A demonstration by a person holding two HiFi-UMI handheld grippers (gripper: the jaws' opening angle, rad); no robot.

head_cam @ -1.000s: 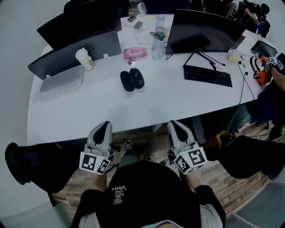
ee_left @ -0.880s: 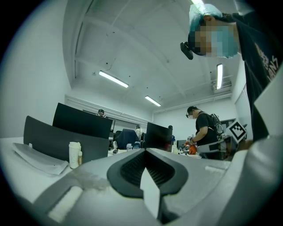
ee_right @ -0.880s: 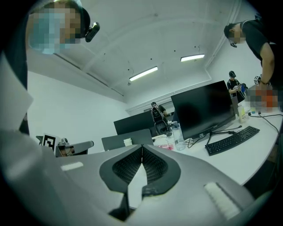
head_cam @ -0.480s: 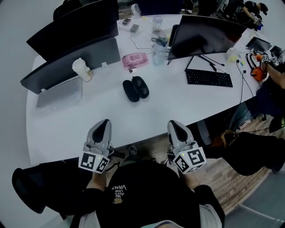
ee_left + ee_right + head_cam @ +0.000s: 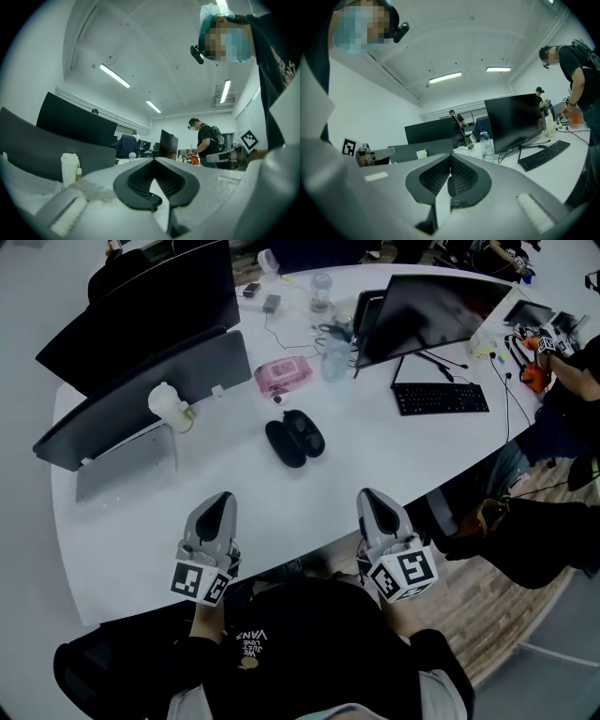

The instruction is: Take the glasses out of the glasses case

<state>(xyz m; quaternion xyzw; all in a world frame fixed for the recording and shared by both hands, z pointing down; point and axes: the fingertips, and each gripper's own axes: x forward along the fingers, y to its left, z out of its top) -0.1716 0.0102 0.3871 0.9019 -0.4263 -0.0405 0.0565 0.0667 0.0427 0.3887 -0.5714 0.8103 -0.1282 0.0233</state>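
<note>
A black glasses case [image 5: 295, 439] lies in the middle of the white table [image 5: 394, 456]; it looks like two dark oval halves side by side. I cannot make out any glasses in it. My left gripper [image 5: 221, 499] and right gripper [image 5: 367, 495] are held side by side over the table's near edge, well short of the case. Both are shut with nothing between the jaws. In the left gripper view the left gripper [image 5: 153, 160] has its tips meeting, and the right gripper [image 5: 450, 157] shows the same in the right gripper view. Both point up and away from the tabletop.
Behind the case are a pink packet [image 5: 285, 375], a water bottle [image 5: 334, 351] and a white cup [image 5: 169, 405]. A grey laptop [image 5: 127, 460] sits at the left, with a black keyboard [image 5: 441, 397] and monitor [image 5: 436, 310] at the right. A person [image 5: 574, 362] stands at the far right.
The table and the case have slid nearer and lower in the head view, so the grippers now hang over the table's edge. Both grippers stay shut and empty.
</note>
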